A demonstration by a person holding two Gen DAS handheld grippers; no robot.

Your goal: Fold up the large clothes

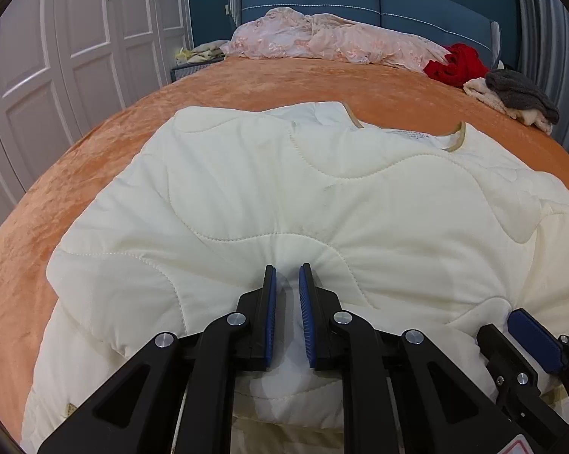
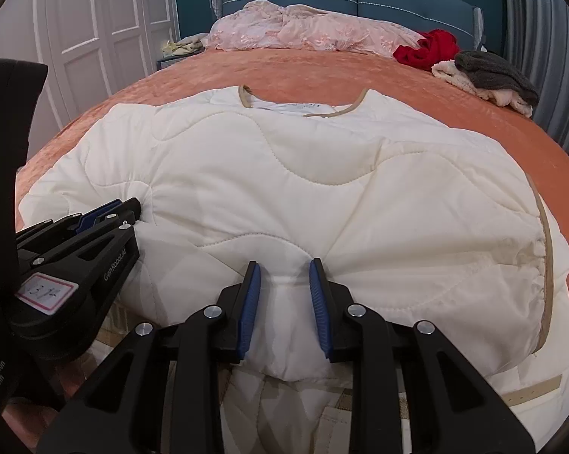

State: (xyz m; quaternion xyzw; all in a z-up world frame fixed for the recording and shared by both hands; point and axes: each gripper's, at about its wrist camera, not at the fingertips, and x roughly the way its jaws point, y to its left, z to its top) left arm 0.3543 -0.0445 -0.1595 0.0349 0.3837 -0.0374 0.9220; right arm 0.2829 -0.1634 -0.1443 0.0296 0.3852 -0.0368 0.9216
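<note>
1. The cream quilted jacket (image 1: 284,189) looks soft, puffy and light, likely slippery; best taken at hem folds or seams.
2. It lies spread on the orange bed (image 1: 95,143), filling mid-frame, collar toward the top.
3. The left gripper (image 1: 288,283) pinches a hem fold at lower centre.
4. The right gripper (image 2: 284,280) pinches a thicker bunch, likewise lower centre.
</note>
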